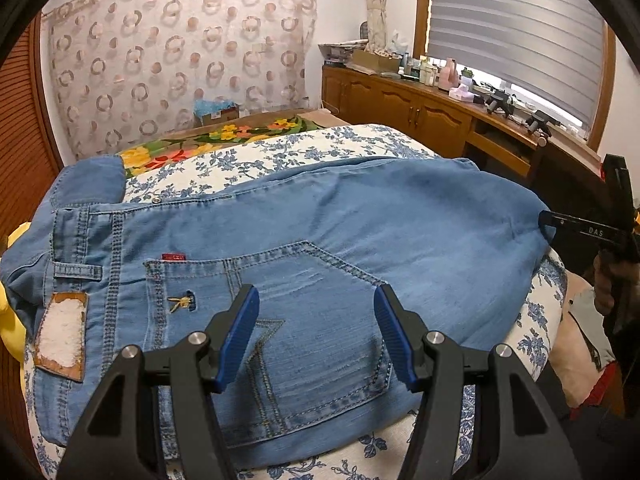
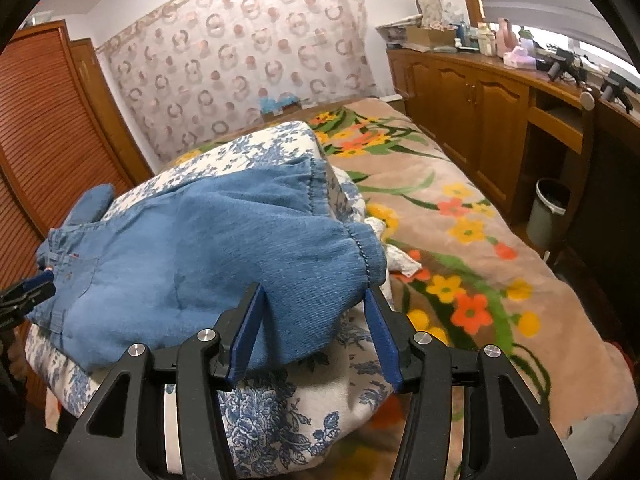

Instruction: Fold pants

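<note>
Lying folded, jeans [image 1: 320, 216] w/ both grippers [image 1: 316, 332] [image 2: 314, 336] open at edges.

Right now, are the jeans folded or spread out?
Folded once: the jeans lie doubled lengthwise on the quilt, one leg over the other, both hems at one end. No crosswise fold yet.

The pants [image 1: 304, 232] hide most of the blue-flowered quilt [image 1: 280, 152] beneath them, their waistband corner runs off the left-wrist view's edge, and the bottles [image 1: 424, 70] beyond are too small to read.
</note>
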A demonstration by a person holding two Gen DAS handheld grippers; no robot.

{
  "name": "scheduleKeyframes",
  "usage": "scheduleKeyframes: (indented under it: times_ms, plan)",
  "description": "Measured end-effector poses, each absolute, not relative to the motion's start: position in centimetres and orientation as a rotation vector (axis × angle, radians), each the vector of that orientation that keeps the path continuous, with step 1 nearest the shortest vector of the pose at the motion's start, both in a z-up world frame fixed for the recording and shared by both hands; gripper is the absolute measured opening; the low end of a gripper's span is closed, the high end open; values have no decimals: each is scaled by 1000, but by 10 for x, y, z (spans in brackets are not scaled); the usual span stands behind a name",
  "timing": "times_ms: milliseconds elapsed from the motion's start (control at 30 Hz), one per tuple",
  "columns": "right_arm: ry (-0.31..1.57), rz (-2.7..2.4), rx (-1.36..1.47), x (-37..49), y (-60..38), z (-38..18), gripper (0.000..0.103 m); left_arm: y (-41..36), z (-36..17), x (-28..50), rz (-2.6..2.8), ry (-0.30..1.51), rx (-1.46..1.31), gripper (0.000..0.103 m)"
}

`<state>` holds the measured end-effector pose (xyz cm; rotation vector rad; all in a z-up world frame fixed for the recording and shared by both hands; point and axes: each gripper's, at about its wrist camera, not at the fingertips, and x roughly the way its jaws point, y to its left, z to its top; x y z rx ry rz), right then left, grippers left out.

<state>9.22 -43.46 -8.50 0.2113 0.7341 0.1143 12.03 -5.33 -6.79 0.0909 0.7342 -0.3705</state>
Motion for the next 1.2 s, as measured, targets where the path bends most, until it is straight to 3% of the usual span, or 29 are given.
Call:
scheduleKeyframes:
  times_ms: [67, 200, 367, 667, 1067, 1133, 1200]
  plan:
    - [737, 114, 210, 94, -435, -85, 50, -53, -69, 121, -367, 739, 90, 59]
    - [727, 132, 205, 93, -434, -83, 21, -52, -71, 120, -365, 743, 84, 59]
    - [652, 140, 193, 85, -432, -71, 14, -51, -72, 119, -364, 743, 82, 59]
    - [554, 131, 130, 83, -416, -37, 13, -43, -72, 117, -354, 740, 67, 59]
    - [641, 95, 114, 98, -414, -43, 26, -38, -73, 112, -353, 742, 57, 59]
    - [652, 97, 100, 100, -412, -44, 25, -37, -74, 111, -354, 743, 55, 59]
    - [663, 113, 89, 102, -408, -46, 13, -37, -74, 112, -355, 743, 51, 59]
